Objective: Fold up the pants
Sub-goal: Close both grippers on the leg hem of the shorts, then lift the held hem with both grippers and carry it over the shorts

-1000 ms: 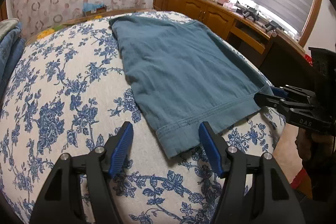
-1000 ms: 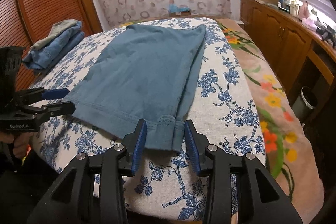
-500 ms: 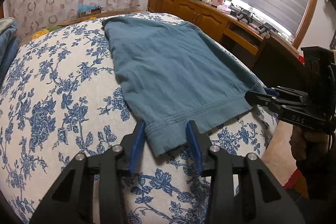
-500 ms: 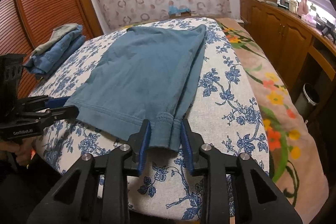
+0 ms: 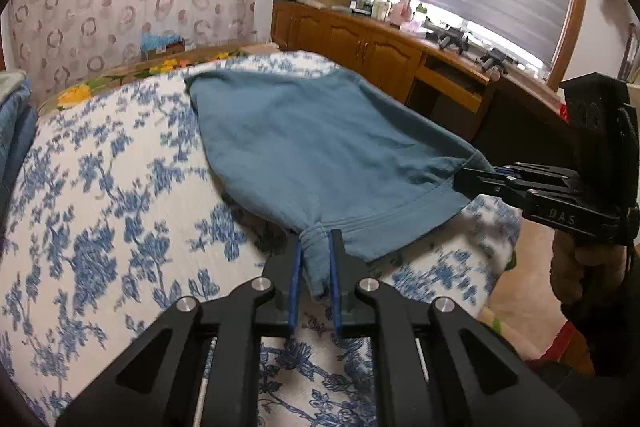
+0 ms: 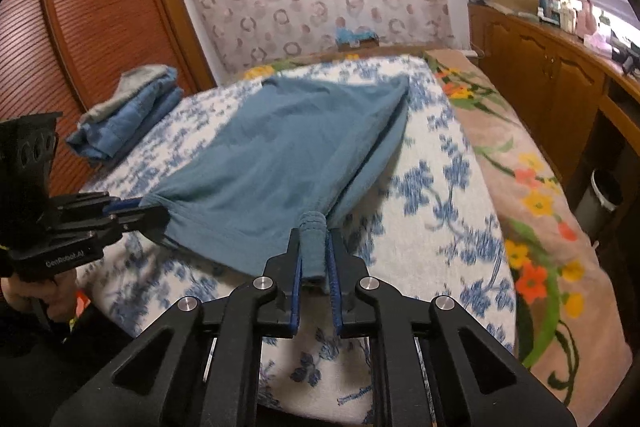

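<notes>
We pinch both near corners of the pants (image 5: 320, 155), left gripper (image 5: 314, 267) and right gripper (image 6: 314, 259) closing on the hem; the pants lie on the bed (image 5: 120, 187), stretching straight away from us.

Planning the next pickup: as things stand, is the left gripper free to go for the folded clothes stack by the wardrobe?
Probably not: the left gripper is closing on the pants hem, though nothing blocks the stack.
</notes>
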`<state>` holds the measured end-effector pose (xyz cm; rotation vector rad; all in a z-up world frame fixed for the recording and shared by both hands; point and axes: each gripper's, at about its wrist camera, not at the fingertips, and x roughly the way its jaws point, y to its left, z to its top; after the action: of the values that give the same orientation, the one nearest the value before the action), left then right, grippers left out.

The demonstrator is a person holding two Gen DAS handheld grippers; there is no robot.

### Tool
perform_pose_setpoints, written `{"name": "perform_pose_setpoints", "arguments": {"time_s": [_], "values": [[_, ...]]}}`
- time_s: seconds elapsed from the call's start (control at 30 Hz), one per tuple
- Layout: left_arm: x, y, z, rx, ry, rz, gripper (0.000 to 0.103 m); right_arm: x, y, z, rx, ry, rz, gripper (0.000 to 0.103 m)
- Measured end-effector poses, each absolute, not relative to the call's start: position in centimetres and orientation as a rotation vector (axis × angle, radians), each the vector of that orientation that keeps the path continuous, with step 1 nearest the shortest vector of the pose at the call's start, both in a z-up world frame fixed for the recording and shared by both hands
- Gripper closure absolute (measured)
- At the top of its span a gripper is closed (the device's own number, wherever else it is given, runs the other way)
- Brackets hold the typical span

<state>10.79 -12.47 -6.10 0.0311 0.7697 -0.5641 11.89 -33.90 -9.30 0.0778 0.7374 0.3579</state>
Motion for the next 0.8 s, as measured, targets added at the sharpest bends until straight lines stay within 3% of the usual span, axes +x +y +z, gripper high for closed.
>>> {"name": "perform_pose_setpoints", "arguments": {"time_s": [0.67, 0.8], "values": [[10.6, -7.5, 9.4, 0.049, 0.470, -0.484, 0.095, 12.9, -28.8, 6.7, -0.059, 0.406, 0.444, 0.095], [12.5, -6.3, 11.3, 0.081, 0.455, -0.444, 0.095, 15.8, -26.8, 8.6, -0.096, 0.412, 0.465, 0.095]]}}
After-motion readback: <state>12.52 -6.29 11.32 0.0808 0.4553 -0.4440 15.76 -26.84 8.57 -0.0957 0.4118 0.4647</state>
